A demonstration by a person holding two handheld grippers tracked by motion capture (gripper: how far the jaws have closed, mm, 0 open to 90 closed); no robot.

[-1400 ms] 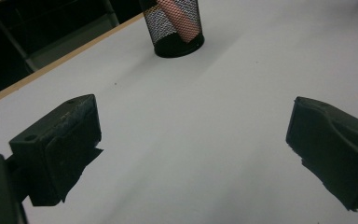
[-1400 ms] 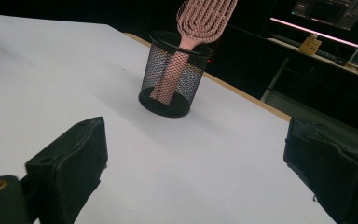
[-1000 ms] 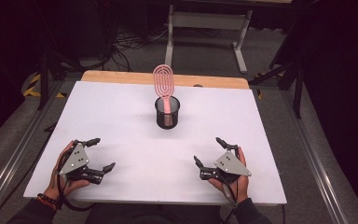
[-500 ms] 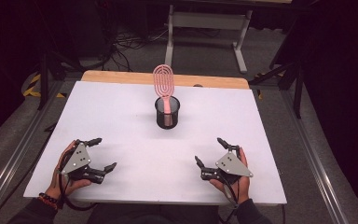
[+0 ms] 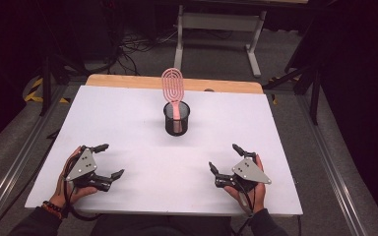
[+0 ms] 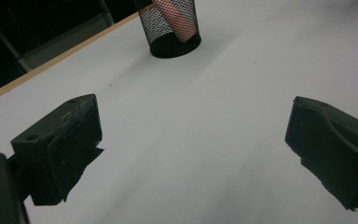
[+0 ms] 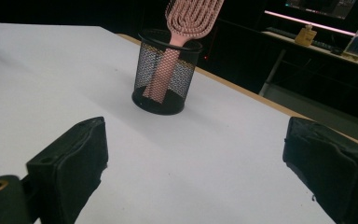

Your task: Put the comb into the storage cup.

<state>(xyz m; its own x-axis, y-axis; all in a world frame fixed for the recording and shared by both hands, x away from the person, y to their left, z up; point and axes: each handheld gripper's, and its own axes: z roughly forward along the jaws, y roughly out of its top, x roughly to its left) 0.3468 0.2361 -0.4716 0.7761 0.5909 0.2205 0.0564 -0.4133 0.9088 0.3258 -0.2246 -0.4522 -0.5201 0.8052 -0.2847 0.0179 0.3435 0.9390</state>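
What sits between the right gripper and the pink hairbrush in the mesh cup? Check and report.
Nothing visible does. Only bare white table lies between the open right gripper and the pink hairbrush, which stands handle-down in the black mesh cup.

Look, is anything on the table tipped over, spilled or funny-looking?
Nothing is spilled or broken. The pink hairbrush stands handle-down in the upright black mesh cup, leaning against its rim. Both grippers, left and right, are open near the table's front edge.
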